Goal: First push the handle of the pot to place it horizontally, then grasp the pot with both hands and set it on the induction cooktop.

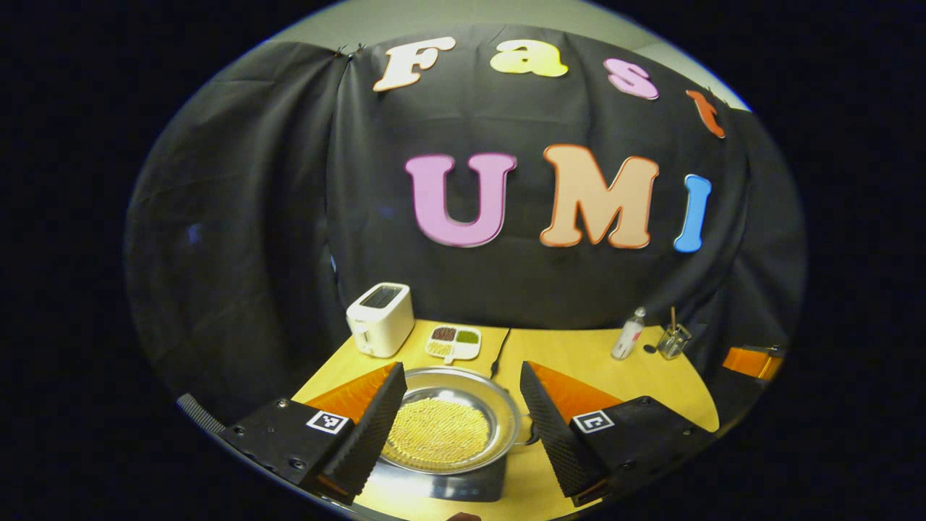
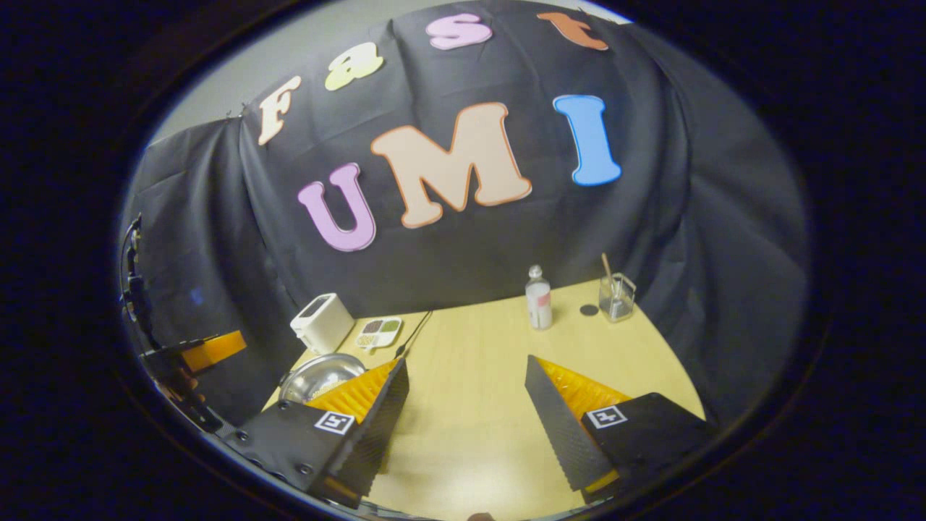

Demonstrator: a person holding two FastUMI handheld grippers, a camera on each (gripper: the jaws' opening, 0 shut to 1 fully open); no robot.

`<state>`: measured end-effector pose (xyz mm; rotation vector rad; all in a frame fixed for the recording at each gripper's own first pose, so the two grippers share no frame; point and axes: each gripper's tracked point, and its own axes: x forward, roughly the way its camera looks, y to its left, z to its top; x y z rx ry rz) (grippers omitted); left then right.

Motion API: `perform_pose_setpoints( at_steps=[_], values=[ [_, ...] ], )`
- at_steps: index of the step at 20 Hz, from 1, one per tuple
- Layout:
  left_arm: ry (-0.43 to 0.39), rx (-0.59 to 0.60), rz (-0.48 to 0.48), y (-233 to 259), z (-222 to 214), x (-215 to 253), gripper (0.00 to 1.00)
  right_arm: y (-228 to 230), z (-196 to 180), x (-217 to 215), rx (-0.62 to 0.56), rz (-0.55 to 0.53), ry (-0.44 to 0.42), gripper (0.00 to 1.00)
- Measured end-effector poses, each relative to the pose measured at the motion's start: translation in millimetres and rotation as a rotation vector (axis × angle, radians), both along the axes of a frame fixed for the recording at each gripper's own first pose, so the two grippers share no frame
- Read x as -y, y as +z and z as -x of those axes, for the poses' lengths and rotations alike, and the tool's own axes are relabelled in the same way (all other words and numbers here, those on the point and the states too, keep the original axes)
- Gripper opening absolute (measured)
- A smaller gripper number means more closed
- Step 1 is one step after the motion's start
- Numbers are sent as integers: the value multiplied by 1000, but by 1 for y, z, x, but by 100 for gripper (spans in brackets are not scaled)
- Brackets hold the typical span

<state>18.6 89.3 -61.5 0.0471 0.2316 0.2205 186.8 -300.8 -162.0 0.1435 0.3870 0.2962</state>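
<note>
Far left on the worktop (image 1: 579,354) stands a white toaster (image 1: 380,318), and just right of it a small divided dish (image 1: 453,342) of beans. In front of those sits the pot (image 1: 448,420), a shallow steel pan full of yellow grains, resting on a dark slab that looks like the induction cooktop (image 1: 463,486), though I can't be sure. Its thin black handle (image 1: 499,354) points away towards the booth wall, so the push to swing it sideways seems not yet done.

The left hand-held gripper (image 1: 459,423) hangs over the pot, fingers spread wide on either side of the rim, holding nothing. Moving right, the right hand-held gripper (image 2: 466,423) is open too, hovering over bare worktop, with the pot (image 2: 318,376) off to its left.

Further right stand a small bottle (image 2: 538,298) and a glass jar (image 2: 616,297) with a stick in it.

The risks: a hard shove on that handle could spin the whole pot and scatter grains; an uneven two-sided lift would tip it.
</note>
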Motion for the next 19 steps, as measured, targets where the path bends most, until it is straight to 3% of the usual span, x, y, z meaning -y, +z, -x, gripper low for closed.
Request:
perform_pose_setpoints(
  at_steps=[5,9,14,19],
  values=[
    [-17,175,-13,48,5,81,96,78,14,41,143,-10,26,92],
    [-53,241,-33,72,16,129,96,111,26,79,235,64,0,92],
    [-61,279,-95,81,32,150,93,126,48,100,288,104,-36,92],
    [-54,291,-80,75,45,149,93,122,65,106,298,112,-60,92]
  ],
)
